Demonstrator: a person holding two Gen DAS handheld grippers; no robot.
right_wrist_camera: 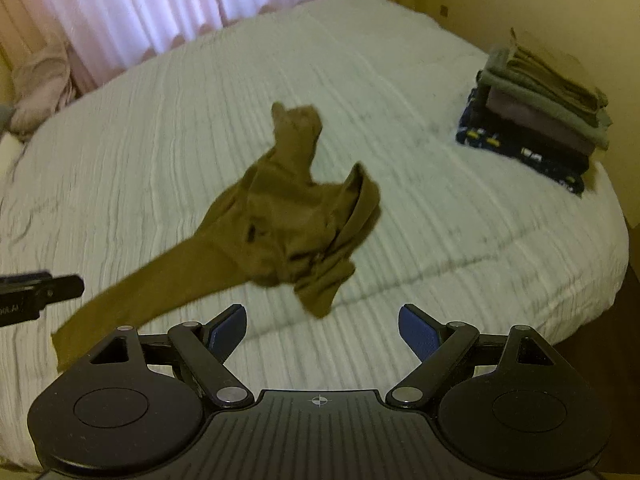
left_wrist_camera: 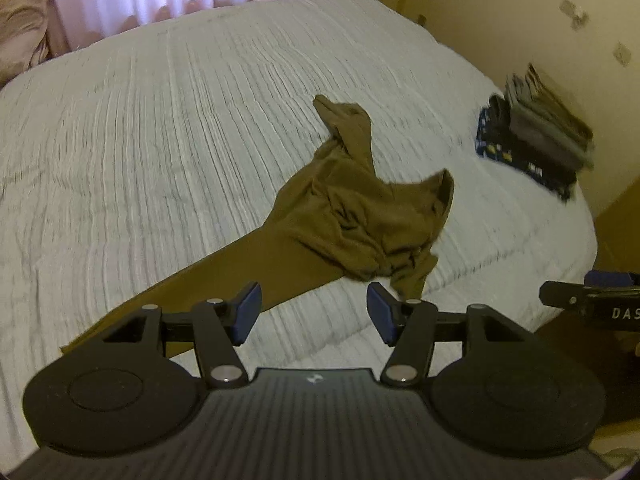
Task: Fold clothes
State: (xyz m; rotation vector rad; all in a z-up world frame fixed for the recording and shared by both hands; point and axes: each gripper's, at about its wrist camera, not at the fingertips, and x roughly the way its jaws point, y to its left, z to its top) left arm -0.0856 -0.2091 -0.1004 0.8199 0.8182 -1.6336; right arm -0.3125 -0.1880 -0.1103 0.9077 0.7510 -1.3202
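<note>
A crumpled brown garment (left_wrist_camera: 352,208) lies on the white bed (left_wrist_camera: 160,120), bunched in the middle, with one long part trailing toward the near left edge. It also shows in the right wrist view (right_wrist_camera: 288,220). My left gripper (left_wrist_camera: 314,312) is open and empty, just short of the garment's near end. My right gripper (right_wrist_camera: 322,332) is open and empty, near the bed's front edge, a little short of the garment. The right gripper shows at the right edge of the left wrist view (left_wrist_camera: 592,300), and the left gripper at the left edge of the right wrist view (right_wrist_camera: 36,292).
A stack of folded clothes (left_wrist_camera: 536,136) sits at the bed's right side near the wall; it also shows in the right wrist view (right_wrist_camera: 536,120). Pink curtains (right_wrist_camera: 160,8) hang behind the bed. A pinkish bundle (right_wrist_camera: 40,84) lies at the far left. Dark floor (right_wrist_camera: 616,360) is to the right.
</note>
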